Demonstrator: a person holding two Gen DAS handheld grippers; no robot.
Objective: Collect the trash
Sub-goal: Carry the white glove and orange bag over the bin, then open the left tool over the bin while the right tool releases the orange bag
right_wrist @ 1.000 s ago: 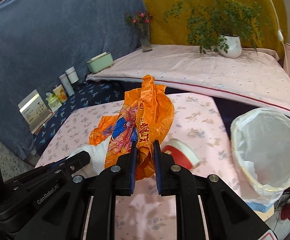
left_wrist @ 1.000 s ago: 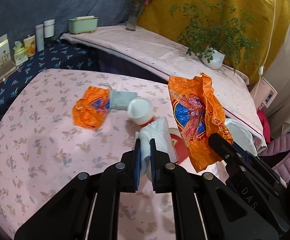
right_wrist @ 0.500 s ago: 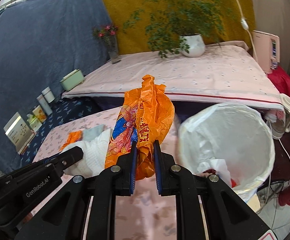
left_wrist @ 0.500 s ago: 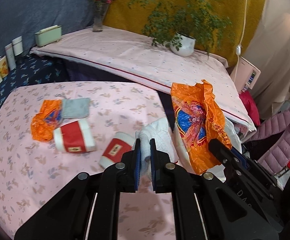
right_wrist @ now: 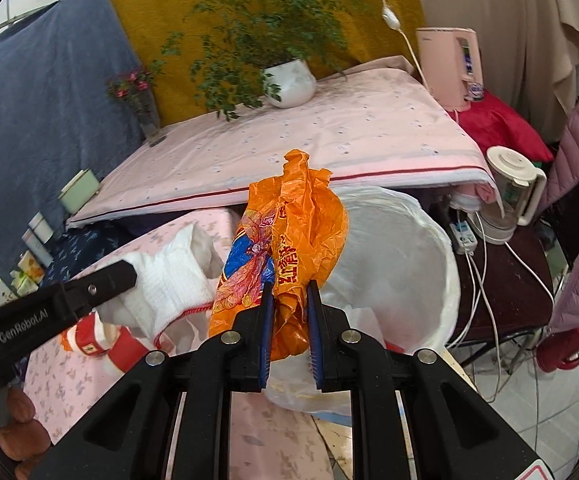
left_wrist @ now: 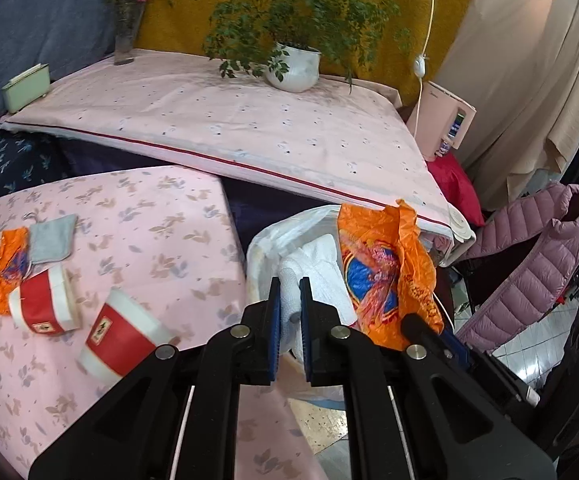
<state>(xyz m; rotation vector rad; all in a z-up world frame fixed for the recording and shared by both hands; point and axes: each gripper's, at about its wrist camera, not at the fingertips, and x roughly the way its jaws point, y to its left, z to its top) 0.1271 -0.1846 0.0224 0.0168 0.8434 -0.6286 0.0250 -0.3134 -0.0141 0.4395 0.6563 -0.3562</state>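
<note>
My left gripper point(left_wrist: 289, 284) is shut on a crumpled white paper towel point(left_wrist: 317, 272) and holds it over the white-lined trash bin point(left_wrist: 265, 240) just past the table's right edge. My right gripper point(right_wrist: 289, 288) is shut on an orange snack bag point(right_wrist: 289, 236), held above the same bin point(right_wrist: 409, 264). The bag also shows in the left wrist view point(left_wrist: 381, 276), and the towel in the right wrist view point(right_wrist: 169, 276). Two red-and-white paper cups point(left_wrist: 43, 306) point(left_wrist: 123, 330), another orange wrapper point(left_wrist: 5, 264) and a grey cloth point(left_wrist: 51, 236) lie on the pink floral table point(left_wrist: 149, 232).
A long pink-covered bench point(left_wrist: 229, 120) stands behind with a potted plant point(left_wrist: 293, 68), a flower vase point(left_wrist: 125, 36) and a green box point(left_wrist: 23, 88). A kettle point(right_wrist: 509, 192), cables, a pink appliance point(right_wrist: 449, 68) and a mauve jacket point(left_wrist: 529, 264) are at right.
Both grippers have swung right, from over the table to over the trash bin, still holding the towel and the orange bag. The cups and wrapper have slid to the left of view.
</note>
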